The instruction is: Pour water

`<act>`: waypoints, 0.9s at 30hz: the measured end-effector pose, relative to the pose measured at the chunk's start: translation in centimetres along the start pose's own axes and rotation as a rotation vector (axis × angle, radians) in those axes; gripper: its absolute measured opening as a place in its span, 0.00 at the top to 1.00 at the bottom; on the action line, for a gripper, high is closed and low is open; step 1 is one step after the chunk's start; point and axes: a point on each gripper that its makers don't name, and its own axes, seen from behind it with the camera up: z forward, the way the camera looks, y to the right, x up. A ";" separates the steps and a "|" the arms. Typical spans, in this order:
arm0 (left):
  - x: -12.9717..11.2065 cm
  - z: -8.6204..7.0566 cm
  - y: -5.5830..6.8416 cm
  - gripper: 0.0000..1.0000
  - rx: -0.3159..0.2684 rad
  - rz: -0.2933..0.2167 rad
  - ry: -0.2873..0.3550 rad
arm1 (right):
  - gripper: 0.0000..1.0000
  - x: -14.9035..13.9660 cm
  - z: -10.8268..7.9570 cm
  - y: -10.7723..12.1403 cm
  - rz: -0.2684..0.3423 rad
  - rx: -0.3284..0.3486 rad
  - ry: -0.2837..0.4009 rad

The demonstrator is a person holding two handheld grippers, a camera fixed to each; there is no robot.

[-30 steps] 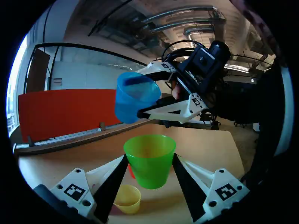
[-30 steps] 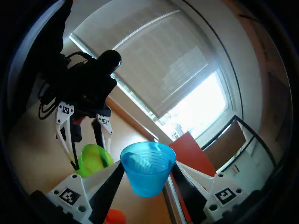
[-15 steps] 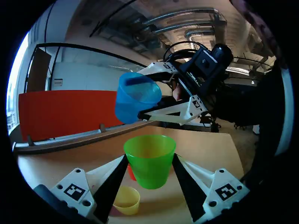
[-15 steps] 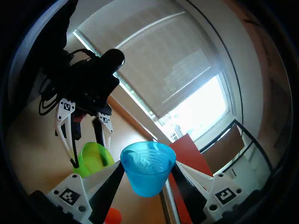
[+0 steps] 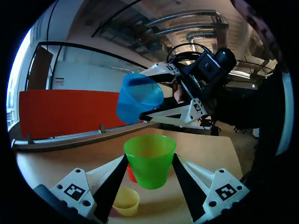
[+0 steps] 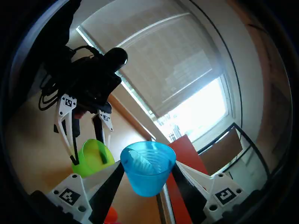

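Green cup (image 5: 150, 160) first: it stands upright, pinched on both sides by the left gripper (image 5: 150, 158), held over the wooden table (image 5: 209, 149). Low to its left a yellow cup (image 5: 126, 200) rests on the table, and an orange cup (image 5: 130, 174) peeks out just behind the green one. Above the green cup and apart from it, the blue cup (image 5: 138, 98) hangs tilted, clamped between the white fingers of the right gripper (image 5: 141, 96). In the right gripper view the green cup (image 6: 89, 162) sits left, gripped by the left gripper (image 6: 89, 161), and the blue cup (image 6: 148, 172) fills the middle, its mouth open to the camera. Whether it holds water I cannot tell.
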 end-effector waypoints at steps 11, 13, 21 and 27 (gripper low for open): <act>0.6 0.2 0.0 0.16 -0.004 -0.020 0.022 | 0.11 0.1 0.0 0.1 -0.022 0.003 -0.003; 0.7 0.2 0.0 0.16 -0.003 -0.020 0.024 | 0.11 0.1 0.0 0.2 -0.028 0.003 -0.005; 0.8 0.1 0.1 0.16 -0.005 -0.014 0.026 | 0.11 0.0 0.0 0.4 -0.044 0.003 -0.012; 0.7 0.1 0.2 0.16 -0.007 -0.010 0.025 | 0.11 -0.2 0.1 0.4 -0.056 0.001 -0.017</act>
